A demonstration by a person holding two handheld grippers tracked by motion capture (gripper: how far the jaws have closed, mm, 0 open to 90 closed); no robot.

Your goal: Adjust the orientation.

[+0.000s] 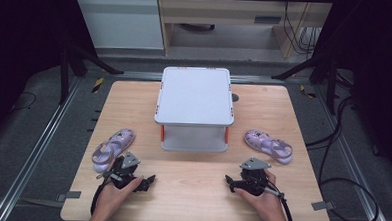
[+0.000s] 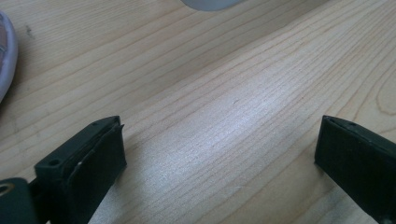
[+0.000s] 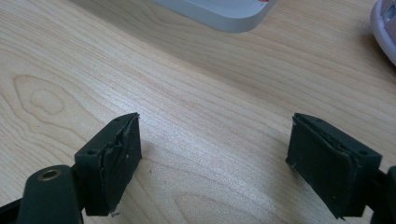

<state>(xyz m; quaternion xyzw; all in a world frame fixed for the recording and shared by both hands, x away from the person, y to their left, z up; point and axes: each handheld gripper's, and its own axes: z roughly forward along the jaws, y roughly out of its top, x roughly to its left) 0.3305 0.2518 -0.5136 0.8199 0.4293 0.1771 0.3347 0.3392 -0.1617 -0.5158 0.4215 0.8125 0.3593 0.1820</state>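
Observation:
Two small lilac sandals lie on the wooden table (image 1: 190,185): one sandal (image 1: 112,148) at the left, the other sandal (image 1: 268,145) at the right. Between them stands a grey two-tier shelf (image 1: 194,96) with orange posts. My left gripper (image 1: 150,180) rests on the table just in front of the left sandal, held by a hand, jaws wide apart and empty (image 2: 219,149). My right gripper (image 1: 229,181) rests in front of the right sandal, also open with nothing between its jaws (image 3: 215,144). The shelf's base corner (image 3: 224,14) lies ahead of the right gripper.
The table's front edge runs close behind both hands. Bare wood lies between the two grippers. Dark stands and cables (image 1: 342,147) flank the table on the floor. A sandal's pale edge (image 2: 7,56) shows at the left in the left gripper view.

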